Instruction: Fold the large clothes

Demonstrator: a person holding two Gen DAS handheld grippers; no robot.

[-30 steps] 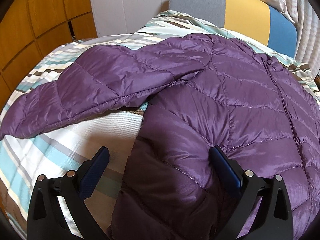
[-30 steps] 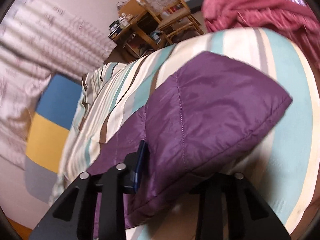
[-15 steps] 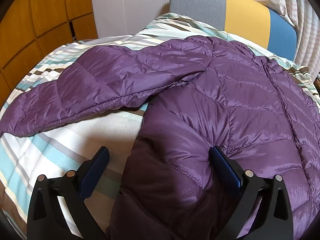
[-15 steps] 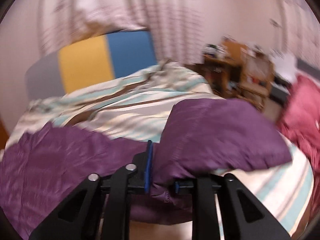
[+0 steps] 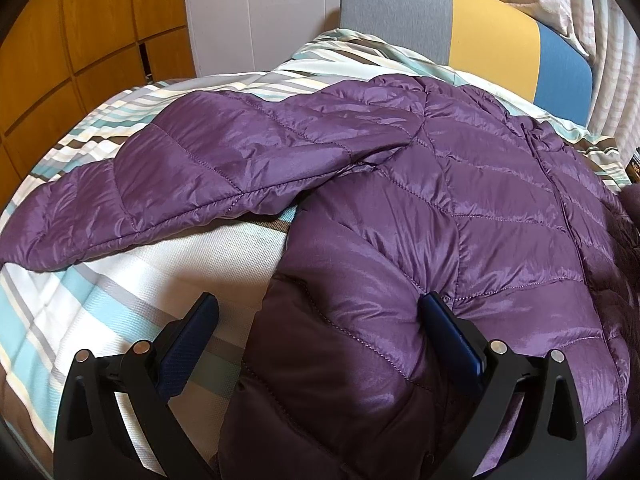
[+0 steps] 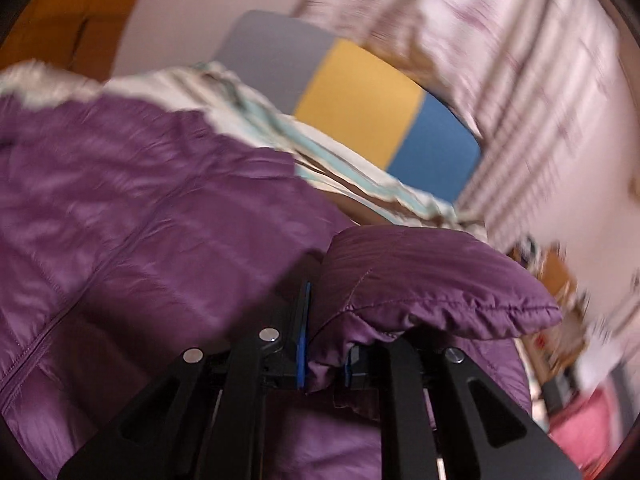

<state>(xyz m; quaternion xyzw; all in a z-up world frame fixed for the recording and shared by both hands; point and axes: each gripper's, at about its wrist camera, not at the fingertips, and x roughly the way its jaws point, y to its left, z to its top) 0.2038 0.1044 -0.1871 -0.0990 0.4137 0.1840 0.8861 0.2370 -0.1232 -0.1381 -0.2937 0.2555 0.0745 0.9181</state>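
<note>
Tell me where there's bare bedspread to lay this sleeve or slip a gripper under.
Bare striped bedspread lies between the spread left sleeve and the jacket hem, ahead of the left gripper. A strip borders the headboard. Centre and right are covered.

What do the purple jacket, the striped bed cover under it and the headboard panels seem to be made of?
Purple jacket: looks like thin synthetic shell, nylon or polyester, over puffy fill; glossy sheen and stitched quilting lines. Striped bed cover: woven fabric, matte, probably cotton or a blend; a fine weave shows near the left claw. Headboard: upholstered cloth panels, matte, in grey, yellow and blue.
</note>
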